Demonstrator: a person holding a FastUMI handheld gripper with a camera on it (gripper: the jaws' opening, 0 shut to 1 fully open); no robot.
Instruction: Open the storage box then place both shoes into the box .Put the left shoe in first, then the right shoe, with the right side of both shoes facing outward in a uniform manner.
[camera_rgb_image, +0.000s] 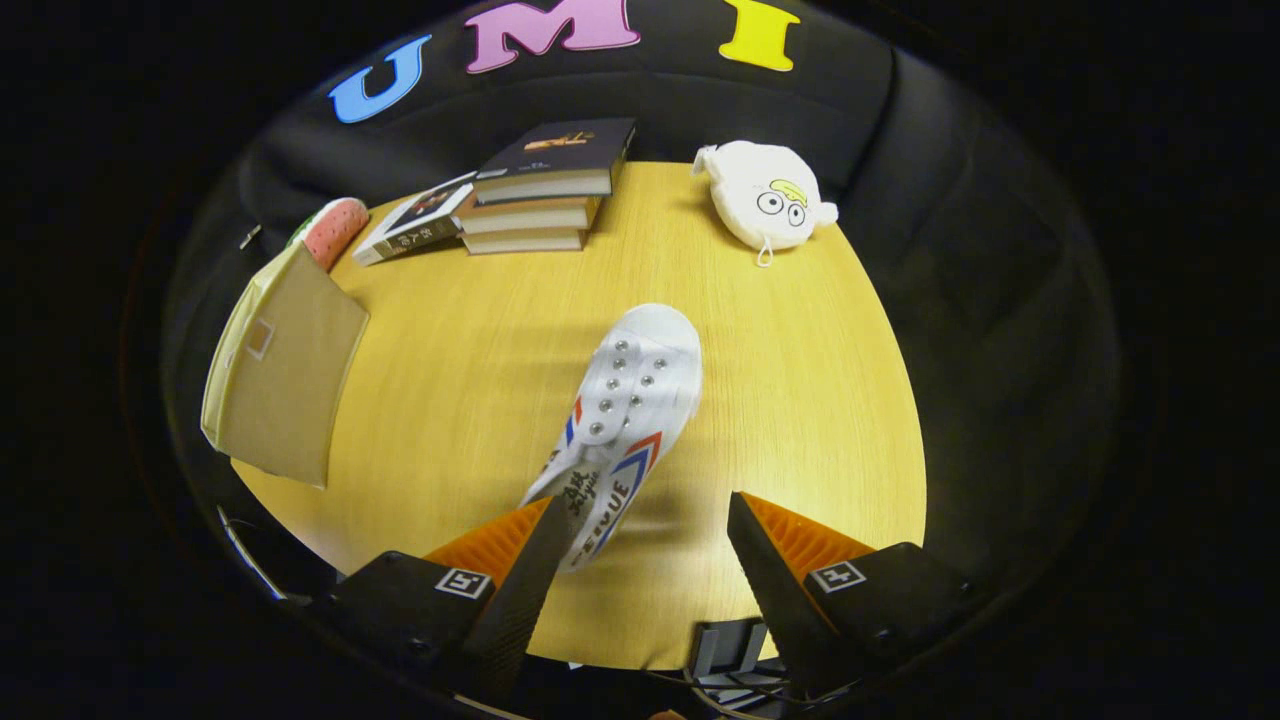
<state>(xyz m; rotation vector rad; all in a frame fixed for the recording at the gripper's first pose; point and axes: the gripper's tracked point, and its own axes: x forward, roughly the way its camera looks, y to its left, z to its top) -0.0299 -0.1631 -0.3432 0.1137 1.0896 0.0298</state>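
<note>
Tabletop: books, plush; shoe before spread tongs.

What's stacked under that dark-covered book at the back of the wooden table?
Two more books lie under the dark-covered book; a fourth book leans beside them. Their covers are hidden. The gripper is open near the white shoe.

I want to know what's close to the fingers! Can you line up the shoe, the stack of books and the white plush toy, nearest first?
The gripper is open.
1. White shoe: heel between the fingers, beside the left one.
2. White plush toy: far across the table, to the right.
3. Stack of books: far side, left. Its distance is about the same as the toy's, too close to call.
</note>
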